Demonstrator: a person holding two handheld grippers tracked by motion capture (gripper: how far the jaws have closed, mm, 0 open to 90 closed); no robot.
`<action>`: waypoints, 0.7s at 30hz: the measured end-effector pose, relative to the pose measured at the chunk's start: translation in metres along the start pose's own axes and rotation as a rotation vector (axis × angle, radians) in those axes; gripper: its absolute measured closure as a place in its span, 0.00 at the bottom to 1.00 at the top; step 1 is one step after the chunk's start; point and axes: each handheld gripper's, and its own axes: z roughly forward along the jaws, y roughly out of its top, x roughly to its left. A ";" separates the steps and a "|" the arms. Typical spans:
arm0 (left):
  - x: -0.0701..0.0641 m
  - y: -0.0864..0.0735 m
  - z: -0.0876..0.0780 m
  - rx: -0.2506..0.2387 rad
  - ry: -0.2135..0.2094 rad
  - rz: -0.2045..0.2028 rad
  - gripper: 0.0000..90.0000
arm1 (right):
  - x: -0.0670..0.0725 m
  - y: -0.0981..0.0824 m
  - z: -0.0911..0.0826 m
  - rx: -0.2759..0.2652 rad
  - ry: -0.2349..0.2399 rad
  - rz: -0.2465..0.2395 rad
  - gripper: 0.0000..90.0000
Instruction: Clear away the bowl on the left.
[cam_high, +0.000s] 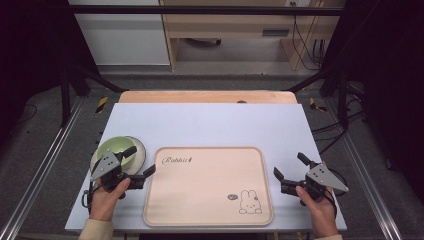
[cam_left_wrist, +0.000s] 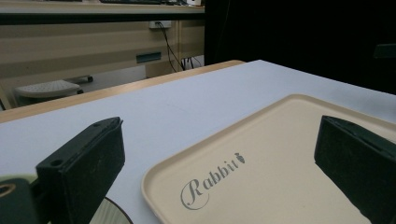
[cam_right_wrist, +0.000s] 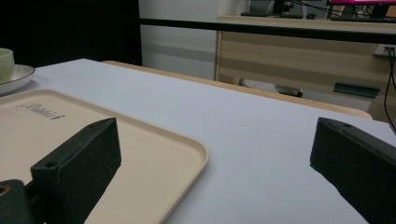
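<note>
A beige tray (cam_high: 207, 185) printed with "Rabbit" and a bunny lies at the front middle of the white table (cam_high: 210, 125). To its left a pale green bowl (cam_high: 112, 148) sits on a white plate (cam_high: 138, 148). My left gripper (cam_high: 139, 161) hovers by the bowl and the tray's left edge, open, nothing between its jaws. In the left gripper view the left gripper (cam_left_wrist: 218, 140) looks over the tray's (cam_left_wrist: 280, 154) near corner. My right gripper (cam_high: 291, 166) is just right of the tray, open and empty. The right gripper view shows the right gripper (cam_right_wrist: 215, 135), the tray (cam_right_wrist: 140, 154), and the bowl (cam_right_wrist: 5, 58) far off.
The far half of the white table is bare, with a wooden edge (cam_high: 207, 96) behind it. Black frame posts (cam_high: 65, 90) stand at both sides. Beyond the table are cabinets and a desk (cam_high: 235, 25) with cables.
</note>
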 end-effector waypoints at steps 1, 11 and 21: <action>0.001 0.001 -0.001 -0.002 0.002 0.000 0.02 | 0.000 0.000 0.001 0.003 0.000 -0.003 0.02; 0.014 0.018 -0.007 -0.006 0.079 0.010 0.03 | 0.007 0.002 0.003 0.010 0.017 -0.026 0.04; 0.030 0.030 -0.019 0.030 0.165 0.019 0.05 | 0.007 0.002 0.002 0.018 0.010 -0.032 0.04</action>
